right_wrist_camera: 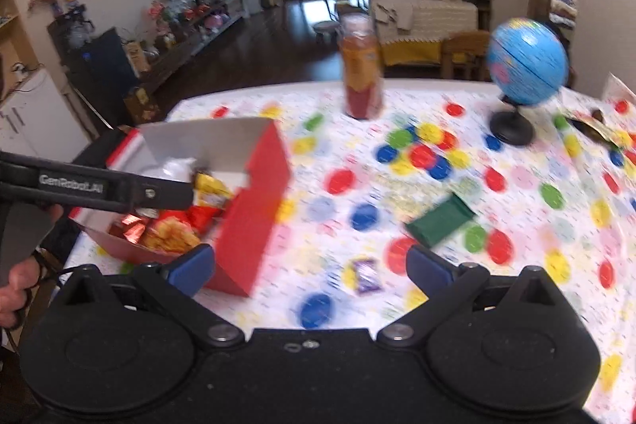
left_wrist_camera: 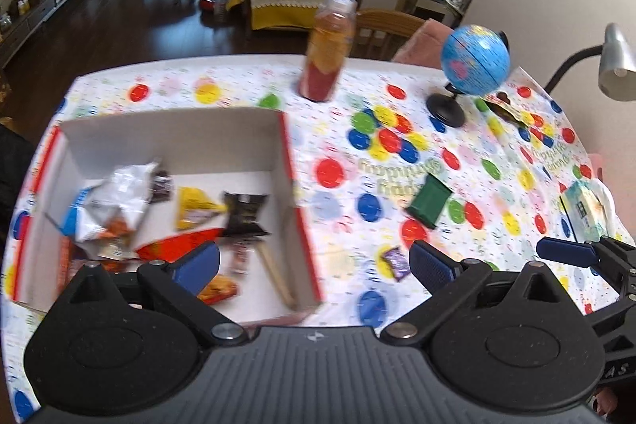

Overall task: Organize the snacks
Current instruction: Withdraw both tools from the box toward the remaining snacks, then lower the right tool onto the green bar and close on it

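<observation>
A red and white cardboard box [left_wrist_camera: 286, 161] sits at the table's left and holds several snack packets, among them a yellow one [left_wrist_camera: 192, 211] and a black one [left_wrist_camera: 244, 215]. The box also shows in the right wrist view [right_wrist_camera: 258, 201]. A green packet [left_wrist_camera: 429, 201] and a small purple sweet [left_wrist_camera: 395, 262] lie on the dotted cloth to its right; both also show in the right wrist view, the packet [right_wrist_camera: 439, 221] and the sweet [right_wrist_camera: 367, 275]. My left gripper [left_wrist_camera: 314, 261] is open and empty over the box's right wall. My right gripper [right_wrist_camera: 310, 265] is open and empty above the purple sweet.
A tall bottle of orange and red snacks [left_wrist_camera: 328, 50] stands at the back of the table. A blue globe [left_wrist_camera: 475, 60] stands at the back right. A white tissue pack [left_wrist_camera: 588, 209] lies at the right edge, a desk lamp [left_wrist_camera: 614, 62] behind it.
</observation>
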`<state>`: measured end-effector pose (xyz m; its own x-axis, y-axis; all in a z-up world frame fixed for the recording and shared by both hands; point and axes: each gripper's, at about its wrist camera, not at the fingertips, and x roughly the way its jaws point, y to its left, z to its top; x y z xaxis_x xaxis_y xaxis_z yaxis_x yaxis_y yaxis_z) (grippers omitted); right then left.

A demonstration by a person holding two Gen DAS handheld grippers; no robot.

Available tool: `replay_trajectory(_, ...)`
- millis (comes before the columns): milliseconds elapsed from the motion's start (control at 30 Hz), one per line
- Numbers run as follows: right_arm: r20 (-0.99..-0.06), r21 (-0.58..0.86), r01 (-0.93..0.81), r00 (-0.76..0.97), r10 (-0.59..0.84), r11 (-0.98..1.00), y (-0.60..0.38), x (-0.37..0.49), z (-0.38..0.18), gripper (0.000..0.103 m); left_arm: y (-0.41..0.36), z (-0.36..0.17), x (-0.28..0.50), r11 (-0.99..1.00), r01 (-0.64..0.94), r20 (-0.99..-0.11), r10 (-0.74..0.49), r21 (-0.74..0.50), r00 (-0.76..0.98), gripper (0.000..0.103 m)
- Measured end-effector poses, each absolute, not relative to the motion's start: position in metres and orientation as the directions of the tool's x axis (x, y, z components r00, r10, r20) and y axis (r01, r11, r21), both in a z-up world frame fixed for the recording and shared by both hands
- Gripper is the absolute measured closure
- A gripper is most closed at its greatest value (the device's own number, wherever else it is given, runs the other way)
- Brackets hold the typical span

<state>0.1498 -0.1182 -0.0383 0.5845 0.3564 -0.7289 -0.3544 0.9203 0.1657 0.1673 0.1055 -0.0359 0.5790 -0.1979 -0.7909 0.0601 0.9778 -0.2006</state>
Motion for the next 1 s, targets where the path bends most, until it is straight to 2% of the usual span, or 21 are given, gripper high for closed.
replay_trajectory(167,-0.732,0.166,-0.302,0.600,0.323,0.939,-0.165,0.158,-0.045,0.001,0.065,-0.045,0.167,0.985,0.078,-0.783,-0.171,-0.156,0.598,0.001)
replay_trajectory(500,-0.769,0.166,-0.239,0.576,0.277,0.957,-0.218,0.203,-0.064,0.002,0.006,-0.069,0.179,0.993,0.018,-0.809,-0.103,-0.113,0.579,0.001)
replay_trajectory(933,-0.834,0.212,-0.107,0.499,0.237,0.971,-0.222,0.281,-0.100,0.010,-0.020,-0.123,0.216,0.982,-0.141,-0.892,-0.049,-0.125,0.449,0.002)
replay_trajectory(1000,-0.844,0.209,-0.099,0.484,0.230,0.973,-0.218,0.295,-0.108,0.011,-0.024,-0.130,0.221,0.982,-0.140,-0.898,-0.052,-0.125,0.437,0.007)
